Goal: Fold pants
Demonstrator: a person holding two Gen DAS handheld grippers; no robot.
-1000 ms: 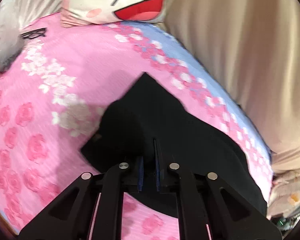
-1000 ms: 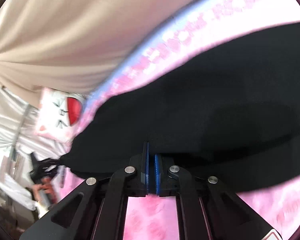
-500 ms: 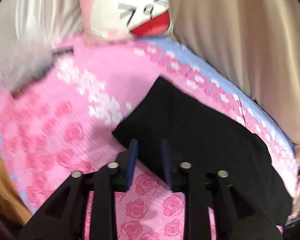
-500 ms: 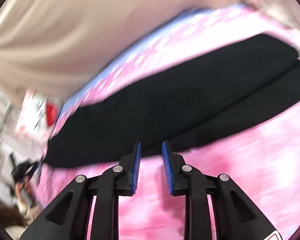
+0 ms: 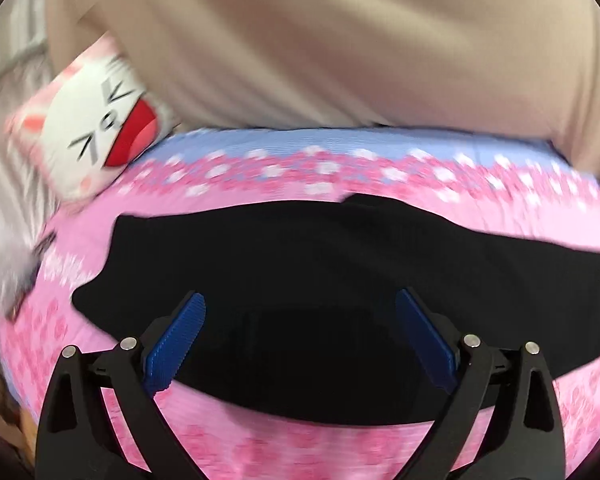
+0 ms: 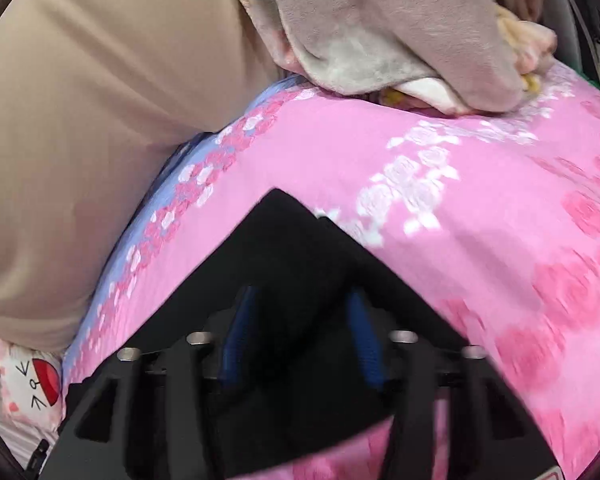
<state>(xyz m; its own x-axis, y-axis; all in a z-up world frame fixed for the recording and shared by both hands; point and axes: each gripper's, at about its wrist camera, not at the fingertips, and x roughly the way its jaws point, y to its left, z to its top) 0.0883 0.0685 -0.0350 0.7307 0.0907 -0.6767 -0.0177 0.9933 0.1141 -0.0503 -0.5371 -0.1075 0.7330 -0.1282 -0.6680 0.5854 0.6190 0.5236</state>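
On the bed (image 5: pixel 260 452), limp, light pants (image 5: pixel 300 240) likely sag unless pinched at hem corners; left tongs (image 5: pixel 300 298) are opening, empty; right tongs (image 6: pixel 300 296) gape over a corner.

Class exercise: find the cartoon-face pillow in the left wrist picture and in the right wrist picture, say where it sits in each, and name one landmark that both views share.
Left wrist view: the cartoon-face pillow sits upper left, at the far edge of the pink floral bedsheet.
Right wrist view: the pillow shows only partly, bottom left corner.
Shared landmark: the black pants lying on the sheet, in both views.
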